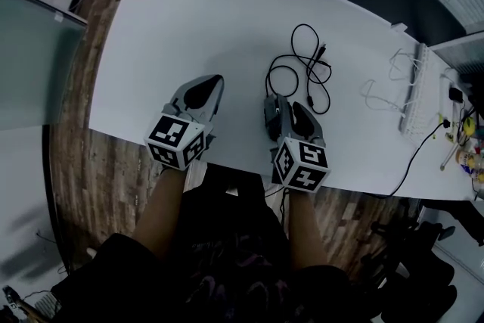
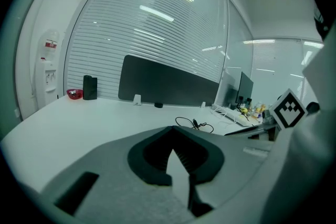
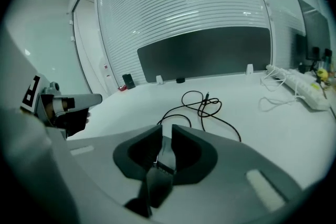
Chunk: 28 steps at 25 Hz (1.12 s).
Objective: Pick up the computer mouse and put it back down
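Right gripper [image 3: 164, 132]: jaws nearly together, clamped on the computer mouse [image 3: 165, 157].
Computer mouse: sat between those jaws, over the desk [image 1: 189, 26].
Cable [image 3: 202, 105]: coiled at 12 o'clock.
Left gripper [image 2: 171, 131]: at 9 o'clock, closed, empty.

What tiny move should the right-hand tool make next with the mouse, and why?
Probably a short, gentle lift straight up. The right gripper appears to have its fingers closed on the computer mouse, and the cable lies in slack loops on the table, so a small rise shouldn't tug it.
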{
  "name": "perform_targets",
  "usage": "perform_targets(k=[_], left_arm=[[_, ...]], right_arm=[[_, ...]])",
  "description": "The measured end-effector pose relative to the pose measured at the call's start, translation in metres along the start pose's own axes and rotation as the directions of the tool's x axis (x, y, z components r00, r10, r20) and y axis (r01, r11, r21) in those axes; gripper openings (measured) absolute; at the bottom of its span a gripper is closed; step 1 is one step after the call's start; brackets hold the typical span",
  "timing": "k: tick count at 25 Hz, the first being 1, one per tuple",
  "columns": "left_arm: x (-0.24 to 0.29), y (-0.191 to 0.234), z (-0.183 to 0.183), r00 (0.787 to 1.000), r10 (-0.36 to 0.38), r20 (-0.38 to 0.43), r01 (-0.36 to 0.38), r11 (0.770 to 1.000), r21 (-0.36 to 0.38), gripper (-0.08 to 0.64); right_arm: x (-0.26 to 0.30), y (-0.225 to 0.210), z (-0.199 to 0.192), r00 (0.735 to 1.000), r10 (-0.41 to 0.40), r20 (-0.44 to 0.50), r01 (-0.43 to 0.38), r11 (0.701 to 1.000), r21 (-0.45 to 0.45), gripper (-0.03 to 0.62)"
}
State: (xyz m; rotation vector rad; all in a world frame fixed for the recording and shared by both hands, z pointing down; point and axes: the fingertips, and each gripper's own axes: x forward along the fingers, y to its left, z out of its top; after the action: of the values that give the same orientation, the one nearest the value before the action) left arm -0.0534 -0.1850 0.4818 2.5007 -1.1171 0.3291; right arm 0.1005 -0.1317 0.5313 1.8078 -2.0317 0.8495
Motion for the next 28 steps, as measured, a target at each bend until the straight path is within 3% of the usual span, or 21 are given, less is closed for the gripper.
perform_targets(k=[2, 16, 28], left_arm=[[-0.002, -0.002, 0.005, 1.0, 0.0, 0.009, 0.0, 1.0, 0.005, -0.006], [-0.02, -0.017, 0.046, 0.996, 0.0, 0.09, -0.005, 0.998, 0.06, -0.006], [-0.041, -0.039, 0.106, 0.981, -0.008, 0.194, -0.015, 0.993, 0.116, -0.006]], right_arm=[[-0.005, -0.004, 0.006, 1.0, -0.023, 0.015, 0.023, 1.0, 0.0, 0.005], [-0.04, -0.004, 0.056, 0.989, -0.008, 0.151, 0.01, 1.0, -0.014, 0.005], [-0.082, 0.004, 0.116, 0.955, 0.044, 0.293, -0.028, 0.998, -0.059, 0.003]])
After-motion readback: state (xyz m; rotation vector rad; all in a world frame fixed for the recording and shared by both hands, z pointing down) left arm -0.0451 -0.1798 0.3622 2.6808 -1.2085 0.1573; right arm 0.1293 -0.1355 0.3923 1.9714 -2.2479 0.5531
